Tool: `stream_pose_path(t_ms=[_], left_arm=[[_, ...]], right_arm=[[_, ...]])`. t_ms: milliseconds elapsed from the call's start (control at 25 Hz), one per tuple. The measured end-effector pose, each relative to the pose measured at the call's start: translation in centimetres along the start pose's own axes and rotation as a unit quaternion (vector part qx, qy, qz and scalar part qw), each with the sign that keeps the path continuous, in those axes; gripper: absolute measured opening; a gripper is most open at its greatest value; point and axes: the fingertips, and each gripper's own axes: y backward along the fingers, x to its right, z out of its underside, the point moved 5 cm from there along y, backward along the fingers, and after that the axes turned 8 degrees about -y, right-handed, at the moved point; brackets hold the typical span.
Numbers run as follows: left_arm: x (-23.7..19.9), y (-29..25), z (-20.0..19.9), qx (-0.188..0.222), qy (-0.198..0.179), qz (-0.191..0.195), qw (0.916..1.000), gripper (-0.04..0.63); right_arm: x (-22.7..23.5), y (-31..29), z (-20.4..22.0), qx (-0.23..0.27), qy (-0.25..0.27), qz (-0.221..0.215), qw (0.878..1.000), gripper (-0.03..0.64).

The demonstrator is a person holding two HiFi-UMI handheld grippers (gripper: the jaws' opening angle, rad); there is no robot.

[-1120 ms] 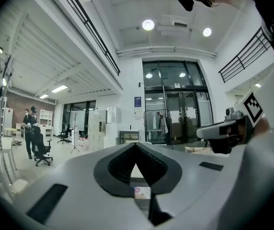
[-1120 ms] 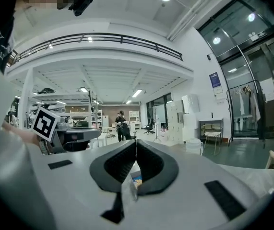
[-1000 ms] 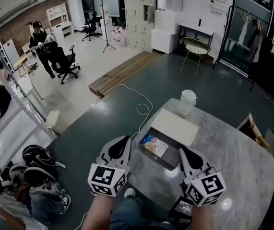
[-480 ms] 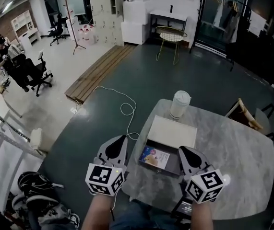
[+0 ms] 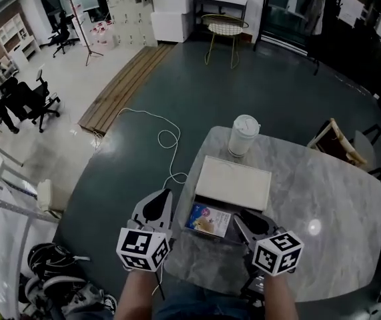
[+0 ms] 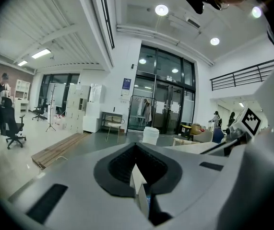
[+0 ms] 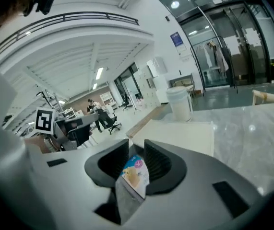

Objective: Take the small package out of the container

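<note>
Two tools at container (image 5: 225, 209): right tool (image 5: 240, 217) jaws opening, small package (image 5: 207, 220) between them unpinched, flat inside; left tool (image 5: 158, 202) jaws together, empty. Package likely light, floppy, slick; pinch near edge.

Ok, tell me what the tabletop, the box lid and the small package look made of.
Tabletop: grey-veined marble or a marble-look slab, polished, judging by the lamp glare on it.
Box lid: plain cream, matte, probably cardboard.
Small package: likely thin printed plastic film or foil, with a colourful print and a silvery edge.
</note>
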Motion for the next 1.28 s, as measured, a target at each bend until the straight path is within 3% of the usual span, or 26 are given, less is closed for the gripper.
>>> stream_pose_path(t_ms=[160, 320, 480, 800, 1000, 1280], left_arm=[[-0.3, -1.0, 1.0, -0.017, 0.008, -0.001, 0.9998, 0.011], [-0.1, -1.8, 2.0, -0.035, 0.012, 0.005, 0.9993, 0.011], [-0.2, -2.1, 2.7, -0.046, 0.013, 0.006, 0.9988, 0.011], [-1.6, -1.7, 2.7, -0.046, 0.023, -0.016, 0.9986, 0.012], [-2.4, -1.0, 2.9, -0.046, 0.031, -0.034, 0.9979, 0.011], [-3.0, -0.5, 2.8, -0.041, 0.033, -0.047, 0.9975, 0.011]], right_arm=[[1.3, -2.0, 2.7, -0.076, -0.061, 0.012, 0.995, 0.161], [2.8, -3.7, 4.6, -0.118, -0.140, 0.048, 0.982, 0.201], [4.4, -5.1, 5.8, -0.158, -0.173, 0.090, 0.968, 0.239], [6.1, -8.3, 7.1, -0.240, -0.242, 0.091, 0.935, 0.259], [6.3, -9.4, 8.2, -0.276, -0.242, 0.097, 0.925, 0.262], [6.1, -9.5, 8.6, -0.289, -0.184, 0.085, 0.935, 0.255]])
